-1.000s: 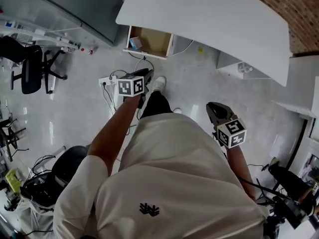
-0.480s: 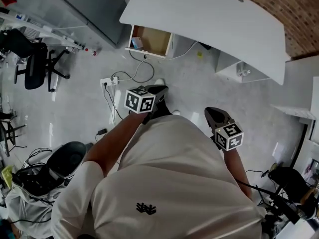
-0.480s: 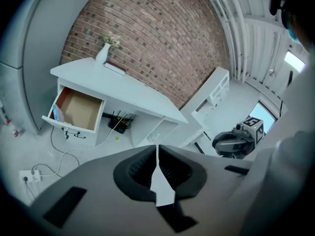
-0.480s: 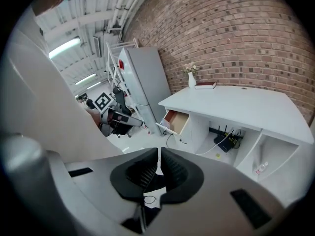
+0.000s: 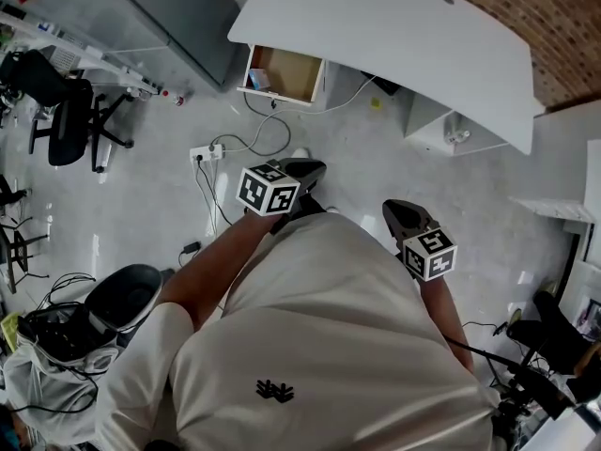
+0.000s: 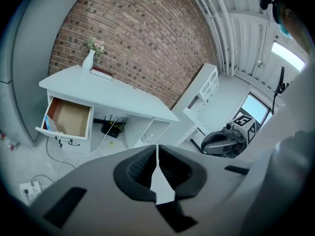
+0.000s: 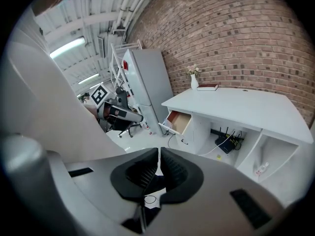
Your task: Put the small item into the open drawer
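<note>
The open drawer (image 5: 286, 75) hangs under the left end of the white desk (image 5: 404, 36), its brown inside showing. A small pale item (image 5: 259, 80) lies in the drawer's front left corner, also seen in the left gripper view as the small pale item (image 6: 49, 124) in the drawer (image 6: 70, 119). Both grippers are held close to my body, well back from the desk. My left gripper (image 5: 308, 169) is shut with nothing between its jaws (image 6: 157, 165). My right gripper (image 5: 398, 214) is also shut and empty (image 7: 159, 170). The drawer (image 7: 179, 122) shows in the right gripper view too.
A power strip (image 5: 208, 152) and cables trail on the floor before the drawer. A black office chair (image 5: 62, 120) stands at left and a grey cabinet (image 5: 178, 12) beside the desk. A vase (image 6: 88, 61) and book (image 6: 102, 73) sit on the desk. White shelving (image 6: 202, 90) stands at right.
My left gripper has drawn back from in front of the drawer, rightward and nearer my body. The right gripper has barely moved.
</note>
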`<control>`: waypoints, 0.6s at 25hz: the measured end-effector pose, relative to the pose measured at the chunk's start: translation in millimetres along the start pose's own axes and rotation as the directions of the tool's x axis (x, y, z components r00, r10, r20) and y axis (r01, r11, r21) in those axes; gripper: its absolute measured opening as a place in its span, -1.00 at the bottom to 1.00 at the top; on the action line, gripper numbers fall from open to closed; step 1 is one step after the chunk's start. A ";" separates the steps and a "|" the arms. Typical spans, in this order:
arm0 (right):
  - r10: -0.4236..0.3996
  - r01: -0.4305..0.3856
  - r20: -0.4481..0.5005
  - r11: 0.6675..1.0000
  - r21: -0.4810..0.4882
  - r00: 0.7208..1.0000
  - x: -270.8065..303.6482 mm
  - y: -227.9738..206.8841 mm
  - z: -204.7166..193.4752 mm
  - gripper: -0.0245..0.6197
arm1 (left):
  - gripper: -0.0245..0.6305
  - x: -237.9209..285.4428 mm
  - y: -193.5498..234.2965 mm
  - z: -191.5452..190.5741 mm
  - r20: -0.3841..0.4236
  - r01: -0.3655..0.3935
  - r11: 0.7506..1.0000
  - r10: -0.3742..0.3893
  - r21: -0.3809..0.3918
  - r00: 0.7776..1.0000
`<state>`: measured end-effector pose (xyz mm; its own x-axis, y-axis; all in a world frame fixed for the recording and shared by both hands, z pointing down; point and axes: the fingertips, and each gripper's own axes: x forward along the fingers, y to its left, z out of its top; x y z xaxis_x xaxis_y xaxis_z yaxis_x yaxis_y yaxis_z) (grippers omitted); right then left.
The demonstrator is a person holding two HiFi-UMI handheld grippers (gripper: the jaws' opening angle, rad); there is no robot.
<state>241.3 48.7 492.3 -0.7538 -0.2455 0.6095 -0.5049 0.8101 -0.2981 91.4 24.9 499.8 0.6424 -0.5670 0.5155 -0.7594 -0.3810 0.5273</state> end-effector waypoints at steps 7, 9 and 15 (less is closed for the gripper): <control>-0.002 0.002 -0.001 1.000 -0.016 1.000 -2.3 5.9 -3.9 -0.80 | -0.82 -5.0 -4.3 -6.0 0.007 -0.001 1.000 0.001 0.006 1.000; 0.000 0.000 -0.001 1.000 -0.021 1.000 -2.1 7.6 -3.9 -0.80 | -0.82 -7.5 -4.5 -6.5 0.013 -0.002 1.000 0.002 0.005 1.000; 0.009 -0.009 0.003 0.999 -0.035 1.000 -2.1 15.4 -0.3 -0.80 | -0.82 -20.0 0.0 -5.9 0.041 -0.015 1.000 0.016 -0.017 0.999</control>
<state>235.2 61.9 486.6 -0.7596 -0.2399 0.6045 -0.4833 0.8302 -0.2778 79.2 40.5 493.4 0.6257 -0.6024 0.4956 -0.7672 -0.3601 0.5308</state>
